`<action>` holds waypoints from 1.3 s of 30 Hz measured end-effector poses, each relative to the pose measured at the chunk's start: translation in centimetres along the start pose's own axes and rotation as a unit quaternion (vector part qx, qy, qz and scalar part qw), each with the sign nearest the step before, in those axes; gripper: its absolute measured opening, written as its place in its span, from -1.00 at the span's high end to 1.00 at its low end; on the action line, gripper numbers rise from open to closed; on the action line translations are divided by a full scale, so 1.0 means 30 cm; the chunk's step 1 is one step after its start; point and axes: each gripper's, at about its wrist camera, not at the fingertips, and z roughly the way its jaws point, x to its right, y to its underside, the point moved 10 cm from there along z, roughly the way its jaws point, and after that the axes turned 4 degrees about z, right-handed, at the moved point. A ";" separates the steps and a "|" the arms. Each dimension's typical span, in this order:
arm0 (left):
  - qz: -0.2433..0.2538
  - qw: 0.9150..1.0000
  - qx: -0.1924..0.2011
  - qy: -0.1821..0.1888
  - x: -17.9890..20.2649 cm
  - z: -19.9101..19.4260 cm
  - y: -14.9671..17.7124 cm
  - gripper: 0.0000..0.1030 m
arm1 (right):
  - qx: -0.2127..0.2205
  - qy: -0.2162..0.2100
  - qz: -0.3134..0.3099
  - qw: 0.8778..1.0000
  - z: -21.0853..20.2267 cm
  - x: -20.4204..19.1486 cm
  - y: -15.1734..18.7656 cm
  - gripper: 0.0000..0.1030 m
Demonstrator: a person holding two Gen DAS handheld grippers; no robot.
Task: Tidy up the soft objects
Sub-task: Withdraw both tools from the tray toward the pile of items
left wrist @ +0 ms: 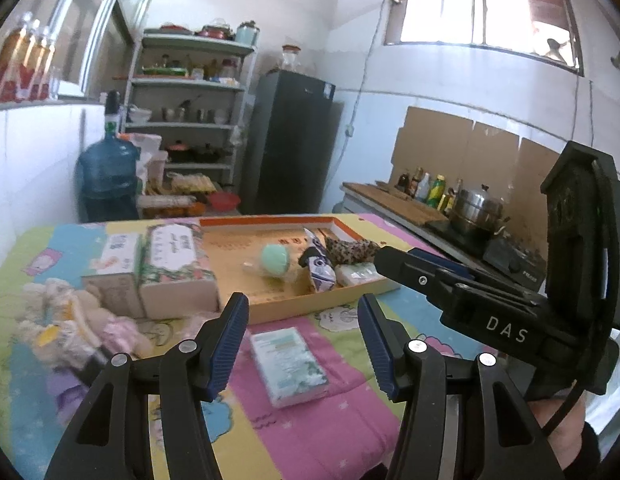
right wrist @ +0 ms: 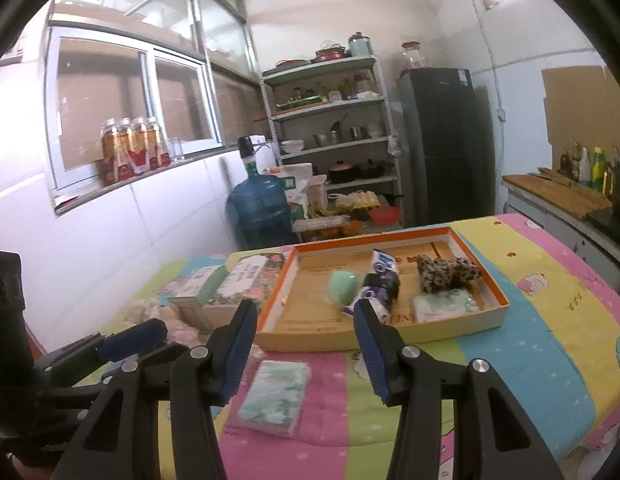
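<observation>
Left of frame, left wrist view: plush toy (left wrist: 70, 320), tissue boxes (left wrist: 166, 272). Center: left gripper (left wrist: 302, 344) jaws wide, empty, above tissue pack (left wrist: 288, 364) on quilt. Upper center: tray (left wrist: 270, 308) w/ sorted items. Right gripper (right wrist: 306, 344) also wide, empty. Step, prob.: pre-grasp. Next: descend, close on pack, move to tray.

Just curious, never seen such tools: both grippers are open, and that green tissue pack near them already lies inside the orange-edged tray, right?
Not quite. Both grippers, left and right, are open, but the tissue pack lies on the quilt in front of the tray, not inside it. The right wrist view shows this.
</observation>
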 end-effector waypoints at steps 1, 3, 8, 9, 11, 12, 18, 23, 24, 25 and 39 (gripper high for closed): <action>0.003 1.000 0.006 -0.006 -0.008 -0.023 -0.001 -0.13 | 0.002 -0.002 -0.003 1.000 -0.006 -0.017 0.001 0.03; 0.006 1.000 0.016 -0.015 -0.026 -0.063 -0.002 -0.13 | 0.004 -0.008 -0.008 1.000 -0.013 -0.057 0.006 0.03; 0.009 0.999 0.026 -0.041 -0.091 -0.157 0.018 -0.13 | -0.002 -0.019 -0.008 1.000 -0.011 -0.128 0.042 0.03; 0.007 0.999 0.027 -0.044 -0.103 -0.168 0.020 -0.13 | -0.004 -0.019 -0.008 1.000 -0.008 -0.139 0.052 0.03; 0.001 0.998 0.031 -0.051 -0.137 -0.195 0.029 -0.13 | -0.007 -0.018 -0.006 1.000 -0.002 -0.151 0.066 0.03; -0.002 0.998 0.033 -0.054 -0.151 -0.205 0.031 -0.13 | -0.009 -0.017 -0.006 1.000 0.003 -0.156 0.076 0.03; -0.009 0.995 0.056 -0.083 -0.234 -0.284 0.047 -0.13 | -0.020 -0.009 -0.008 1.000 0.026 -0.184 0.130 0.03; -0.006 0.991 0.079 -0.108 -0.279 -0.336 0.066 -0.13 | -0.028 0.004 -0.008 1.000 0.054 -0.184 0.194 0.02; -0.006 0.990 0.084 -0.114 -0.291 -0.344 0.074 -0.13 | -0.032 0.007 -0.009 0.999 0.062 -0.182 0.207 0.02; -0.005 0.989 0.085 -0.117 -0.294 -0.343 0.077 -0.13 | -0.036 0.009 -0.009 0.999 0.071 -0.178 0.220 0.02; -0.040 0.987 0.078 -0.136 -0.442 -0.332 0.181 -0.14 | -0.107 0.080 -0.026 0.991 0.245 -0.092 0.354 -0.52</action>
